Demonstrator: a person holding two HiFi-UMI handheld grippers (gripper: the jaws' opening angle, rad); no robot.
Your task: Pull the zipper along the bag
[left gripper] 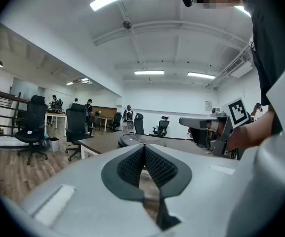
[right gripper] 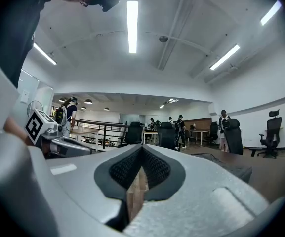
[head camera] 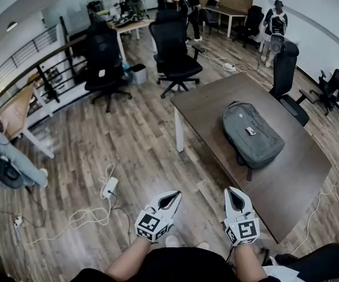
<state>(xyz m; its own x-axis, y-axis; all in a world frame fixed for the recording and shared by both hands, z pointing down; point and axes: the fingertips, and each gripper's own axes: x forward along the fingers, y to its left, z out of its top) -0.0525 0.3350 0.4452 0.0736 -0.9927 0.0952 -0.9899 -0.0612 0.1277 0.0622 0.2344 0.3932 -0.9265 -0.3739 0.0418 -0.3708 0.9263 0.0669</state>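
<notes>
A grey backpack [head camera: 251, 134] lies flat on the brown table [head camera: 216, 98], with a small dark tag on its top. Both grippers are held low near my body, over the wooden floor and short of the table's near corner. My left gripper [head camera: 174, 196] is shut with nothing in it, its fingertips meeting in the left gripper view [left gripper: 143, 147]. My right gripper [head camera: 231, 191] is shut and empty too [right gripper: 142, 148]. The backpack shows far ahead in the left gripper view [left gripper: 132, 138] and to the right in the right gripper view [right gripper: 226, 168]. No zipper pull can be made out.
Black office chairs [head camera: 175, 51] stand beyond the table and another [head camera: 287, 69] at its far side. A white power strip [head camera: 109, 187] and cables trail on the floor at left. A railing [head camera: 34, 69] runs at the left. People stand by desks at the back.
</notes>
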